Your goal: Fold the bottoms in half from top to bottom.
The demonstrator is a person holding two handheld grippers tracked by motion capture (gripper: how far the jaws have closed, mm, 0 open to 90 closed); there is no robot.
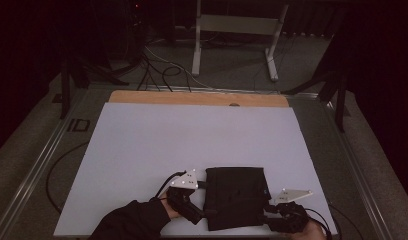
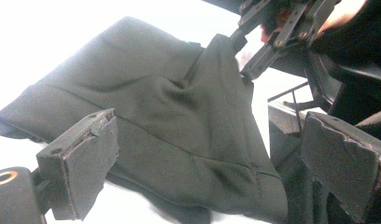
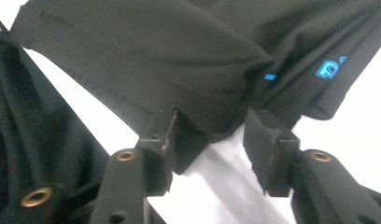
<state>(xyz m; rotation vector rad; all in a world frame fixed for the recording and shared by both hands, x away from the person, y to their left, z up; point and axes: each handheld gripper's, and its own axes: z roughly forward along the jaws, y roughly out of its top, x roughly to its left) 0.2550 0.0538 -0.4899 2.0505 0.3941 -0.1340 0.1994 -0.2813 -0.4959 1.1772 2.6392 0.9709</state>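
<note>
Thing: a folded black cloth with a small blue logo [image 1: 235,197] lies flat on the white table top [image 1: 167,145], between both grippers | Left gripper [image 1: 201,216]: jaws wide apart, cloth edge right in front | Right gripper [image 3: 212,140]: jaws narrow, a fold of cloth hanging between them; a firm pinch I cannot tell

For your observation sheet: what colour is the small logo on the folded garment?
Bright blue logo, clearest in the right gripper view.

Folded cloth [image 1: 235,196] on table [image 1: 192,135], near front edge, right of centre. Left tongs [image 1: 204,214] at cloth's left edge, right tongs [image 1: 266,212] at its right front corner.
</note>
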